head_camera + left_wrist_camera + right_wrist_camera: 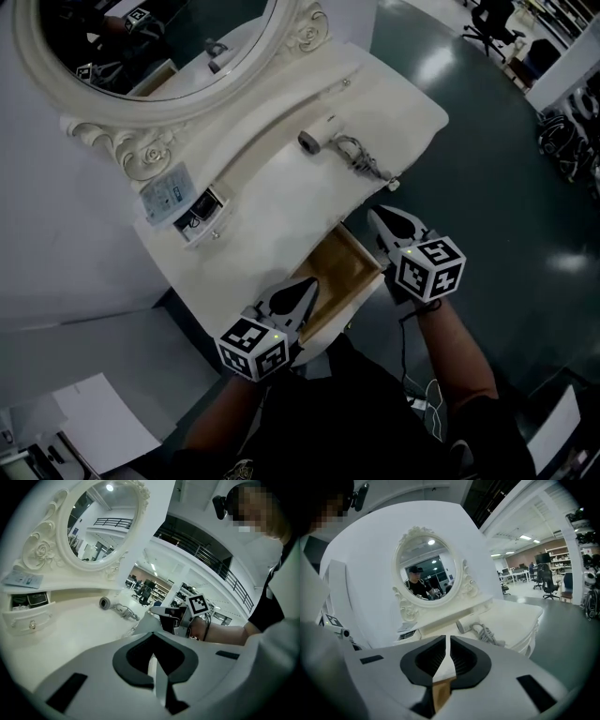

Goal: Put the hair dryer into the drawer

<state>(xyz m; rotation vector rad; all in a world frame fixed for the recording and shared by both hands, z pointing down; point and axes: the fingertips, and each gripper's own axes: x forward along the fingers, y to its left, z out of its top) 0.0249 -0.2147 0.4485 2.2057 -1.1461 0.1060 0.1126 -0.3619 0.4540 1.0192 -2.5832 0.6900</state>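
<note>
**Dressing bench, front drawer open, hair dryer on top**

- Bench (272, 206): white, with a curved front edge. It carries an oval mirror (141, 47) in a carved white frame at the back.
- Hair dryer (319, 138): white, lying on its side on the bench top. It sits just in front of the raised ledge under the mirror, towards the right end. Its grey cord (361, 157) is bunched beside it and runs towards the bench's right edge. It lies outside the drawer and apart from both grippers.
- Drawer (342, 272): pulled out from the bench front, its wood-coloured inside showing. It lies between the two grippers.
- Small upper drawer (202, 217): at the left, below the ledge, standing open with dark items inside. A pale packet (167, 192) lies on top.
- Left gripper (307, 283): at the drawer's near left corner. Fingers are together, with nothing between them.
- Right gripper (380, 217): at the drawer's right side, pointing towards the hair dryer. Fingers are together and hold nothing.
</note>
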